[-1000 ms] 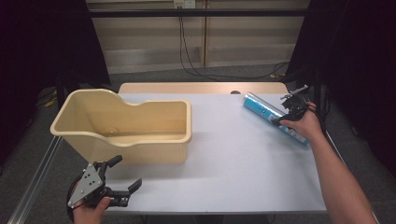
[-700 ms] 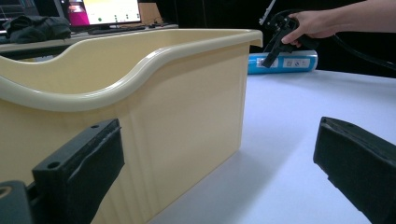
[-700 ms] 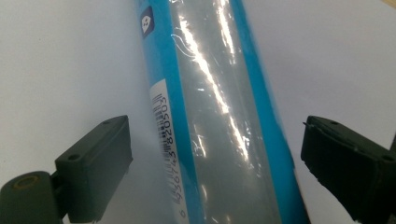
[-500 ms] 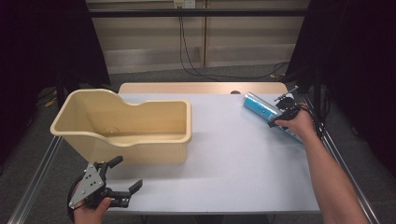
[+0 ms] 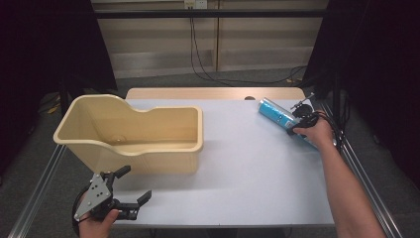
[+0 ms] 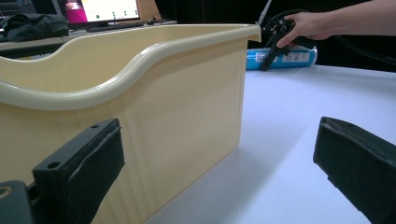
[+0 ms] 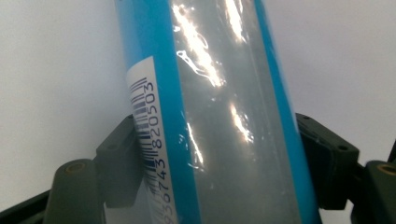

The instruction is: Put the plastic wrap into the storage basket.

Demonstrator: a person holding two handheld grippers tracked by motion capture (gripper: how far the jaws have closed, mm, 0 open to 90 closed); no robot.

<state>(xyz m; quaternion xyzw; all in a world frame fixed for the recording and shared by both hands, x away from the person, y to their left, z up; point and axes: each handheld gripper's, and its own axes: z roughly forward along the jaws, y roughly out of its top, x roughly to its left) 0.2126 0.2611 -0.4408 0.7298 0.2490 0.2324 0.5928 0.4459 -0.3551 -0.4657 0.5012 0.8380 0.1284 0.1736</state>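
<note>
A long blue and clear plastic package [image 5: 278, 116] lies at the table's far right. My right gripper [image 5: 298, 124] is down over it, and its jaws have just been closing with the package between them. In the right gripper view the package [image 7: 224, 107] runs up between the two pads [image 7: 119, 161], which press on its sides. My left gripper [image 5: 134, 184] stands open at the near left edge with nothing between its jaws. From the left gripper view, the far hand and right gripper [image 6: 271, 53] sit on the package [image 6: 292, 58].
A large cream plastic bin [image 5: 148, 157] stands on the left half of the white table [image 5: 247, 168], just beyond my left gripper. Its wall [image 6: 177, 98] rises close in the left gripper view. Metal rails run along both table sides.
The right hand has come down a little onto the blue package, and its jaws have closed against it. The left hand has kept still.
</note>
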